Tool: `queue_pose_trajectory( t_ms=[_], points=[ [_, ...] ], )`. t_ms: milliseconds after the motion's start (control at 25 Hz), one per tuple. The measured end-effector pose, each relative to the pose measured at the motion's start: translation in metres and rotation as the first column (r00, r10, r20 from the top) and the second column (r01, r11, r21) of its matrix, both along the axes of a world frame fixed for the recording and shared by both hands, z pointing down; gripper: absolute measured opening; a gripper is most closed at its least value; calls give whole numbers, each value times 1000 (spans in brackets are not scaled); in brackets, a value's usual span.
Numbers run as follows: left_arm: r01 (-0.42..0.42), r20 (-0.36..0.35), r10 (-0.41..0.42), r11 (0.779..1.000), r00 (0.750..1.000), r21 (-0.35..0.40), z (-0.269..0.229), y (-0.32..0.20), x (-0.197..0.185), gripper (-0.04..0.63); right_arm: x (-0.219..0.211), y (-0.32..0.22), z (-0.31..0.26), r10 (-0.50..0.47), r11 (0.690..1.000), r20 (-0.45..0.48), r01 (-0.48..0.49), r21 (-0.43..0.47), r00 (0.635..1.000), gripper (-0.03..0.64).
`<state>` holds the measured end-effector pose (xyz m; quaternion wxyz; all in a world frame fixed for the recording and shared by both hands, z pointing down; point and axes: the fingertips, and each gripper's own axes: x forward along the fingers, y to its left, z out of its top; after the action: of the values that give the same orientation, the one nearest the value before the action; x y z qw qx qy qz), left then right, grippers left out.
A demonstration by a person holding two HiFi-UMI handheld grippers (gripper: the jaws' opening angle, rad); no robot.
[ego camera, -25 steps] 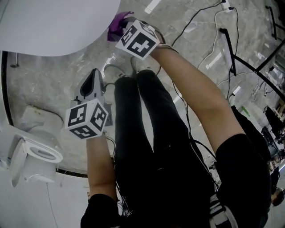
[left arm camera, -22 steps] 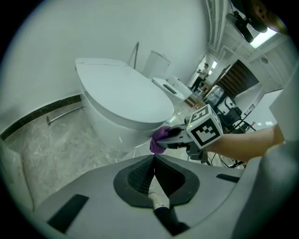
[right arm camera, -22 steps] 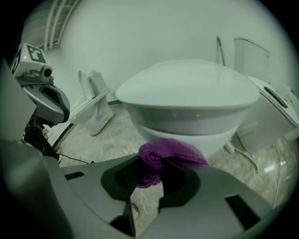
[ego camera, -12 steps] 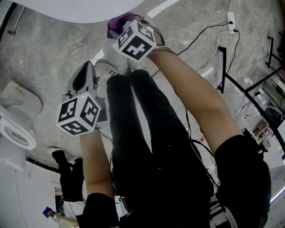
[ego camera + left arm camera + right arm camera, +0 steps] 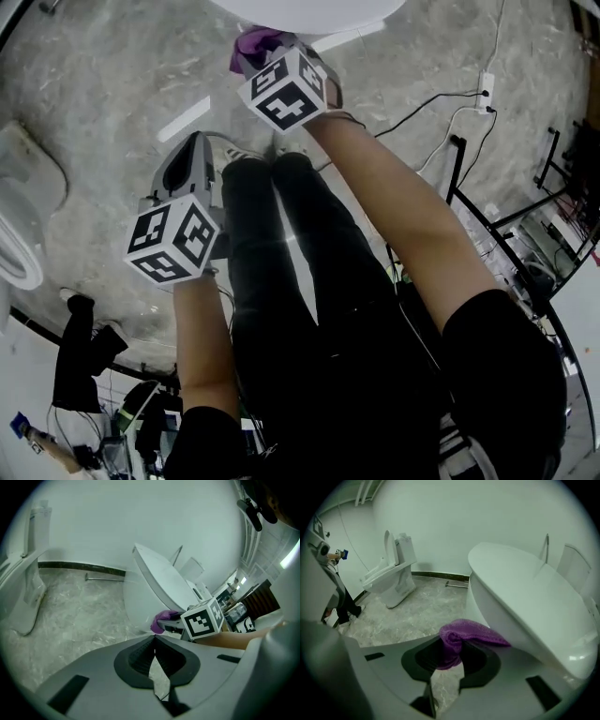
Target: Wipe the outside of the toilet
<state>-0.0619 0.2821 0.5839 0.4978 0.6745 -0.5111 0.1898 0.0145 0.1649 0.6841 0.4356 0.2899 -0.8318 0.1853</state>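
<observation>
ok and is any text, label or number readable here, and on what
None readable.
Left gripper cube and right gripper cube: only black-and-white squares, no letters.
The toilet and purple cloth show no print.

**Background stuff around the bathroom mock-up**

The floor (image 5: 103, 103) was grey marble-look tile, with a dark baseboard strip (image 5: 79, 567) where it met the plain white wall (image 5: 464, 522). A short chrome bar (image 5: 104, 577) lay on the floor right by that strip. A second toilet (image 5: 391, 576) stood further along the wall with its seat up. A black cable (image 5: 427, 103) snaked over to a white power strip (image 5: 485, 89), near a black metal frame (image 5: 469, 202). Someone in dark clothes (image 5: 80, 352) stood off to the side
</observation>
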Motion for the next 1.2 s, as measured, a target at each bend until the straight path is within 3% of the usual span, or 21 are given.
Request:
queue_pose_trajectory(
  t_ms=[200, 320, 600, 1000, 1200],
  points=[
    [29, -22, -29, 999, 999, -14, 9, 4, -37, 9, -25, -11, 7, 70, 997, -48, -69, 37, 996, 100],
    [34, -33, -35, 999, 999, -22, 12, -1, -59, 9, -45, -24, 6, 125, 991, -31, -123, 47, 992, 100],
    [-2, -55, 1, 1000, 999, -15, 15, -26, -98, 9, -71, -51, 8, 310, 949, 0, -309, 57, 951, 100],
    [-11, -69, 10, 1000, 998, -15, 12, -47, -146, 9, -95, -82, 10, 421, 906, -41, -418, 63, 906, 100],
    [73, -73, -74, 997, 995, -24, 13, -68, -175, 9, -109, -99, 12, 417, 908, -56, -413, 65, 907, 100]
  ],
)
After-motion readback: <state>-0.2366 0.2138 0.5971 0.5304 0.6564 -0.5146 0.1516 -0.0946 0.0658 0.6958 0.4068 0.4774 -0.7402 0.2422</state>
